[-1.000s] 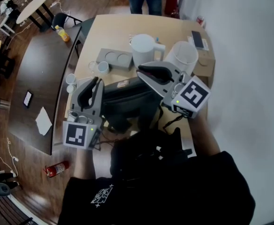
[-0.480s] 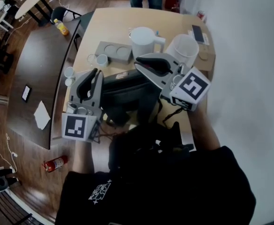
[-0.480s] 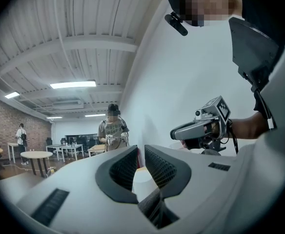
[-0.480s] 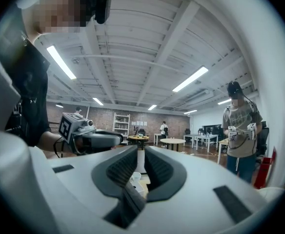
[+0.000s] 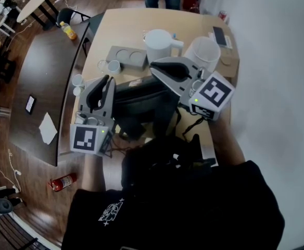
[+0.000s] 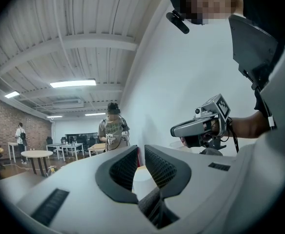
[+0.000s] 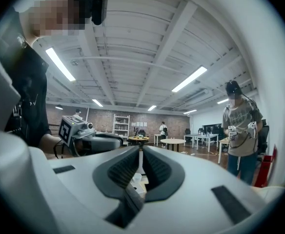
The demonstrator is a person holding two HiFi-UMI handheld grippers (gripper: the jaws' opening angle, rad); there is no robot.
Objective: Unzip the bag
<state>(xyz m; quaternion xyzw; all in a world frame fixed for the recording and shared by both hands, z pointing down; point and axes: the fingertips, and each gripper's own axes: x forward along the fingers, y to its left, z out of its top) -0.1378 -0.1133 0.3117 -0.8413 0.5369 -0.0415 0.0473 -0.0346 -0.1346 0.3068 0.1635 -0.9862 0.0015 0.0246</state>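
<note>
Left tongs (image 5: 108, 81): the jaws stand a narrow slit apart with nothing between them, and the unit sits where it did a second ago. Right tongs (image 5: 155, 70): the jaws have just been closing and now leave only a thin, empty gap; its position is likewise unchanged.

Each unit is a grey moulded shell with black ribbed pads (image 6: 124, 167) and a marker cube at the rear. Both are held level, one at each end of the bag (image 5: 141, 102); contact with it cannot be told.

The bag is black soft fabric, slumped, and lies at the middle of the table's near edge. The table (image 5: 126, 27) is pale wood and rectangular.

Beyond the bag:
- a grey rectangular tray (image 5: 127, 62) with two round recesses
- a glossy white jug (image 5: 160, 46) with a handle
- a white round tub (image 5: 203, 56) toward the far right corner
</note>
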